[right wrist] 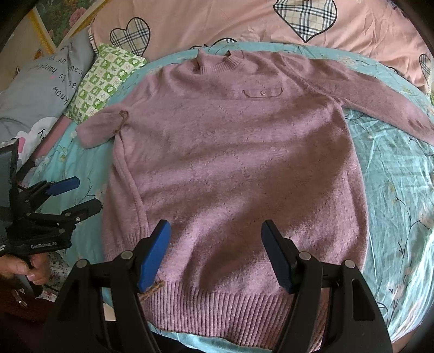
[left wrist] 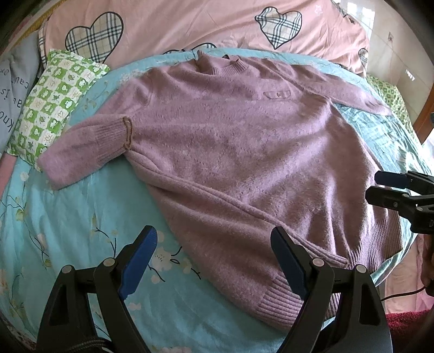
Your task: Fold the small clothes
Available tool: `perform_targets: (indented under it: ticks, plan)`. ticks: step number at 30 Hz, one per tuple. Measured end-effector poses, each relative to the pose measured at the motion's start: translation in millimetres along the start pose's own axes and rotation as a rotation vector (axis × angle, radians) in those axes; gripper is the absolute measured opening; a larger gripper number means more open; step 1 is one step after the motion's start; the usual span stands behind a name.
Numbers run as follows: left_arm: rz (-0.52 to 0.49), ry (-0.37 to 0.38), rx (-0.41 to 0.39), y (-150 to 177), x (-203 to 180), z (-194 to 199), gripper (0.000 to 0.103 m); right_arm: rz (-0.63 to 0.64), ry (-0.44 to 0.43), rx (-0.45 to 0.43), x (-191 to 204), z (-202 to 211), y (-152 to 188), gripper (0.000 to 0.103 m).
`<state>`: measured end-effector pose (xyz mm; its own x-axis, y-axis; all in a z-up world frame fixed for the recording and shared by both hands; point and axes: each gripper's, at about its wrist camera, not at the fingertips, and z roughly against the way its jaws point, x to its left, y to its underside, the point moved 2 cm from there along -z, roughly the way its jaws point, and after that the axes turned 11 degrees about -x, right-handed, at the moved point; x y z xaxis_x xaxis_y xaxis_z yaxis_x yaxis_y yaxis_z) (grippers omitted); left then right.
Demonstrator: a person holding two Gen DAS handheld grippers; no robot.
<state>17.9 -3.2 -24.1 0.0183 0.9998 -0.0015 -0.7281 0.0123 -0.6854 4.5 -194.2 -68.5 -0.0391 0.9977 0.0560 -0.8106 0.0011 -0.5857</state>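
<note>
A mauve knit sweater (left wrist: 238, 152) lies flat, front up, on a turquoise floral bedspread (left wrist: 81, 217); it also shows in the right wrist view (right wrist: 230, 163). Its left sleeve is folded back on itself, cuff (left wrist: 114, 135) near the armpit. Its other sleeve (right wrist: 379, 92) stretches out to the right. My left gripper (left wrist: 214, 244) is open and empty, hovering over the sweater's lower left hem corner; it also shows in the right wrist view (right wrist: 81, 194). My right gripper (right wrist: 215, 236) is open and empty above the middle of the hem (right wrist: 217, 306); it shows at the left wrist view's right edge (left wrist: 375, 184).
A green checked pillow (left wrist: 51, 106) lies left of the sweater. A pink quilt with plaid hearts (left wrist: 190, 24) lies behind it. A grey printed pillow (right wrist: 40, 89) sits far left. The bed's edge runs just below the hem.
</note>
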Motion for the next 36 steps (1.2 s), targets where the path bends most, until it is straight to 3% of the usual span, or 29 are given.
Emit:
perform_targets:
  ticks: [11,18,26,36]
  plan:
    - [0.029,0.026,0.004,-3,0,-9,0.086,0.020,0.023,0.013,1,-4,1,0.070]
    - [0.040,0.014,0.030,-6,4,-19,0.086,0.000,0.005,0.079,-5,-11,-8,0.070]
    - [0.058,-0.005,0.049,-14,10,-33,0.086,0.038,0.002,0.049,-10,-23,-30,0.070]
    - [0.083,-0.030,0.057,-60,39,-66,0.087,0.069,-0.028,0.020,-26,-49,-78,0.070]
